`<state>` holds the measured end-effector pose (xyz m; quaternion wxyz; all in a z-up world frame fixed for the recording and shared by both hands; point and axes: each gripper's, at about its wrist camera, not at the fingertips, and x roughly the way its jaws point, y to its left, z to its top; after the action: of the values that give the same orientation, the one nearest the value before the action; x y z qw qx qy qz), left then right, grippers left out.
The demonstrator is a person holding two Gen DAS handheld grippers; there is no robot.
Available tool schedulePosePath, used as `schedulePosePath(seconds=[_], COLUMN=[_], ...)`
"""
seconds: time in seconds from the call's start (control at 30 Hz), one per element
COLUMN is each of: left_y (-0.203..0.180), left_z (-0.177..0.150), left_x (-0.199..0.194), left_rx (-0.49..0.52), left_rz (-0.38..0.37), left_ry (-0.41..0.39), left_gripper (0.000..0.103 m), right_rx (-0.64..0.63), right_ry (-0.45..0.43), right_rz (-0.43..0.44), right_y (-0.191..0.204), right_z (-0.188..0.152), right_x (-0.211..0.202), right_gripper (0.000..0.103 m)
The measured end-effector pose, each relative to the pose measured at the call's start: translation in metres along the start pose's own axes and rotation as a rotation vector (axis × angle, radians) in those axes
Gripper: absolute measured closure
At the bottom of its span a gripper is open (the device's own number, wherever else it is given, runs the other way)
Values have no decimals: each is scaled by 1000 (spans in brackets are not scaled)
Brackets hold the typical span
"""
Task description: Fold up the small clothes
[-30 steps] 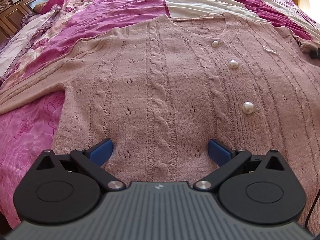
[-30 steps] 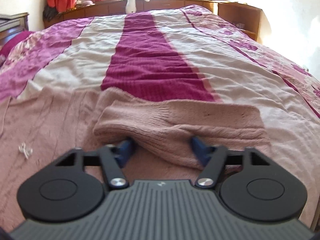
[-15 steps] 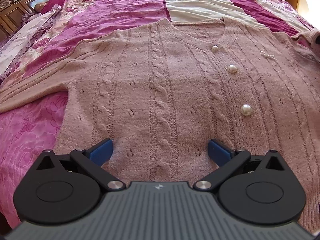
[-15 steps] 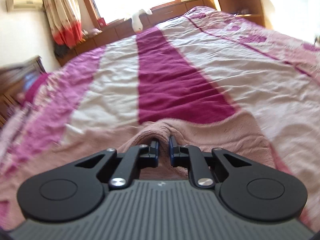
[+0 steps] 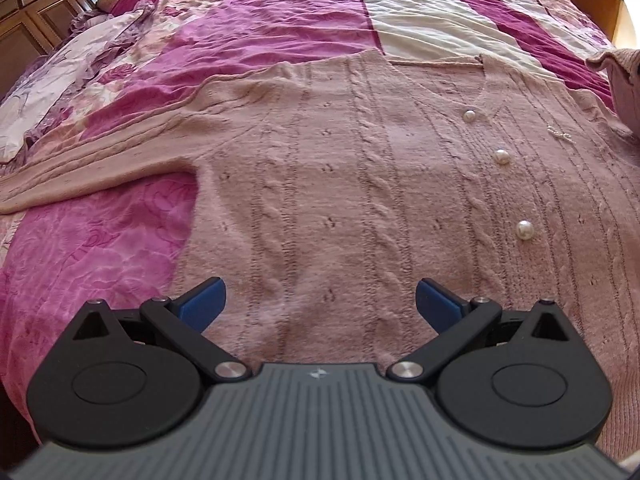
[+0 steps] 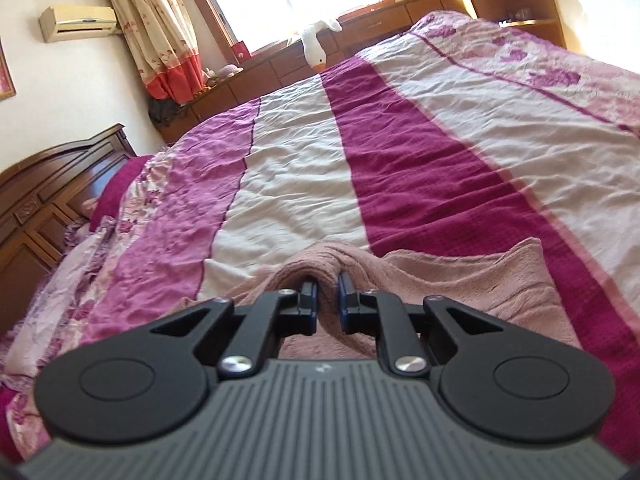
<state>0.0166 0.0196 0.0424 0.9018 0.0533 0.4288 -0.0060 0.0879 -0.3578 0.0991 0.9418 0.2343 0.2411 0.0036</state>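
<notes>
A dusty pink cable-knit cardigan with pearl buttons lies flat, front up, on the bed. Its left sleeve stretches out to the left. My left gripper hovers open over the lower front of the cardigan, nothing between its blue pads. In the right wrist view my right gripper is shut on a bunched fold of the other sleeve, lifted off the bedspread. That raised sleeve shows at the right edge of the left wrist view.
The bed is covered by a striped magenta, pink and cream bedspread. A dark wooden headboard and pillows stand at the left. A low wooden cabinet with a white plush goose runs under the window at the far side.
My right gripper went from open around the sleeve to shut on it, then lifted it and tilted upward. The left gripper stayed open and drifted slightly left over the cardigan.
</notes>
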Motion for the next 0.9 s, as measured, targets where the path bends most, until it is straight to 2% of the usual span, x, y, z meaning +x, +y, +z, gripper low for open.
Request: schedulePosePath(seconds=[0.3,0.9], left_y=[16,46], left_z=[5,8], left_x=[-7,-10], left_rx=[-45,-116], left_rz=[-14,-19], left_ry=[46,33], left_gripper=[0,0], right_rx=[9,-63], right_ry=[20,36], right_rz=[20,93], right_y=[21,90], right_z=[-3,-4], right_x=[2,21], right_gripper=[89,89])
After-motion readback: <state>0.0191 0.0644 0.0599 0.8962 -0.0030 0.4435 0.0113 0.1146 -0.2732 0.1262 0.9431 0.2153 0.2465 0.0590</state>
